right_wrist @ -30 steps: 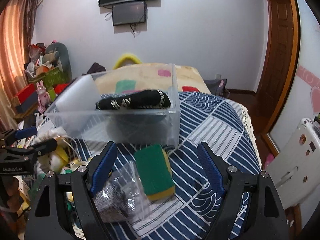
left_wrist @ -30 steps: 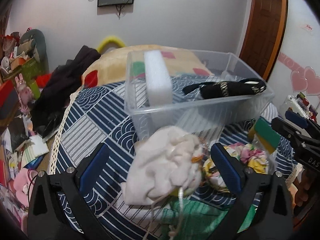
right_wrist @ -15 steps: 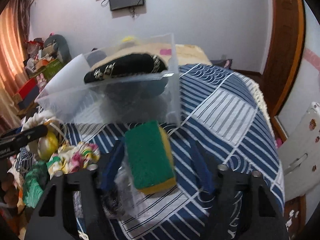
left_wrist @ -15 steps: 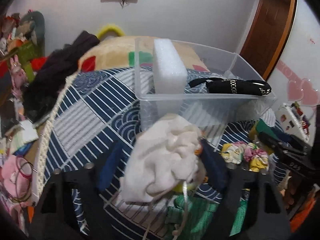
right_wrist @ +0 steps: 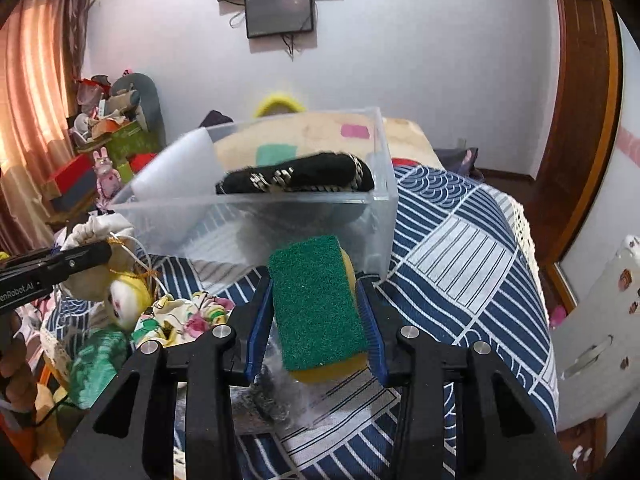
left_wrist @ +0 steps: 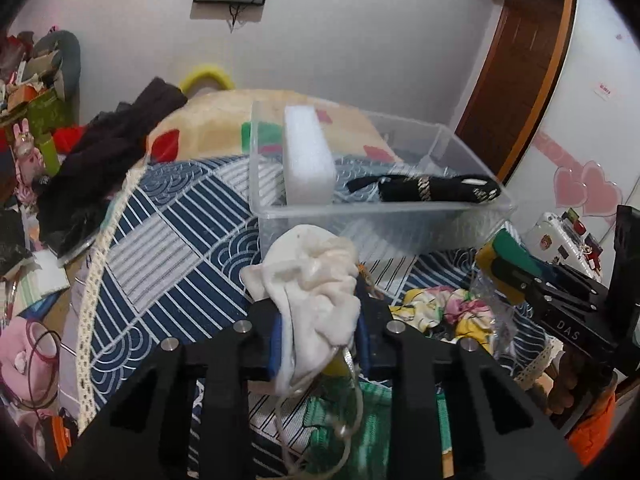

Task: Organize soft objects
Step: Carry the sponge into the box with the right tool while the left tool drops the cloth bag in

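Note:
My left gripper (left_wrist: 318,320) is shut on a white cloth pouch (left_wrist: 316,280) with a drawstring, held above the bed in front of the clear plastic bin (left_wrist: 400,224). My right gripper (right_wrist: 316,312) is shut on a green-and-yellow sponge (right_wrist: 316,304), lifted just before the bin's (right_wrist: 280,216) near wall. Inside the bin stand a white foam block (left_wrist: 308,160) and a black patterned item (left_wrist: 440,189), which also shows in the right wrist view (right_wrist: 296,178). The right gripper with the sponge (left_wrist: 508,256) shows at the right of the left wrist view.
A floral cloth (left_wrist: 444,308), a green mesh item (right_wrist: 96,364) and a yellow toy (right_wrist: 124,296) lie on the blue patterned bedspread (right_wrist: 460,248). A plastic bag with dark scrubber (right_wrist: 268,400) lies under the right gripper. Dark clothes (left_wrist: 100,168) and clutter sit at the left.
Both grippers closed: the left on the white pouch, the right on the sponge. Both items are now lifted off the bed towards the bin.

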